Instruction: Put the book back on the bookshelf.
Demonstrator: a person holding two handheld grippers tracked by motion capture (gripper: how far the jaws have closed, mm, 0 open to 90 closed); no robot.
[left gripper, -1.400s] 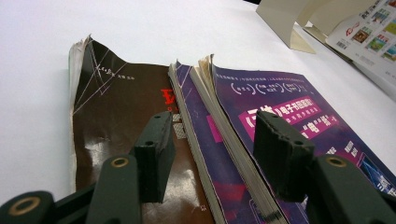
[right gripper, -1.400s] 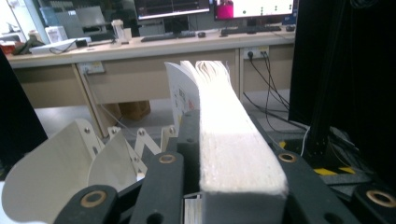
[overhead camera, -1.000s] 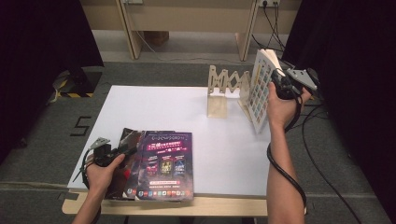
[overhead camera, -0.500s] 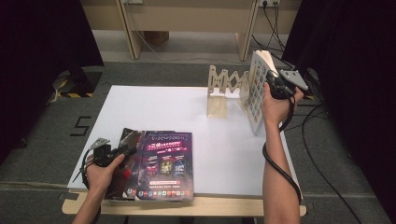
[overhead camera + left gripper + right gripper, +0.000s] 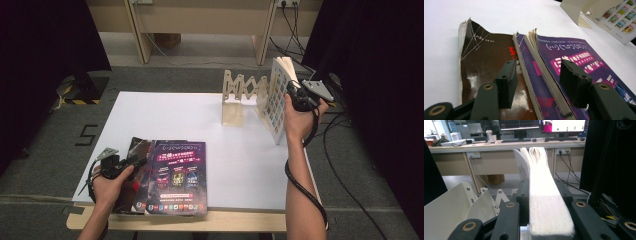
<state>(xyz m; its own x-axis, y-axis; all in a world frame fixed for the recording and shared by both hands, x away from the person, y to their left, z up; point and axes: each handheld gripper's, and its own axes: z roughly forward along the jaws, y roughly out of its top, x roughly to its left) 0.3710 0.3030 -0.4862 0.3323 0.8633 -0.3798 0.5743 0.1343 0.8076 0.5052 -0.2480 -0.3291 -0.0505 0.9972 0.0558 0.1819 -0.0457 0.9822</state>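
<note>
As its jaws ease wider around the page edge of an upright book (image 5: 549, 202), right gripper (image 5: 299, 98) seen at the table's (image 5: 165, 112) far right, beside a wooden rack (image 5: 240, 90). Pads alongside the pages; grip not clear. Near the front left edge, left gripper (image 5: 537, 80) spread over fanned purple books (image 5: 564, 67), unclamped.

The thick book (image 5: 276, 105) stands upright on its bottom edge at the table's far right, just beside the wooden rack (image 5: 242, 92), its cover a grid of small coloured pictures. Its cream page block (image 5: 547, 202) faces up, pages fanning loose at the far end.
</note>
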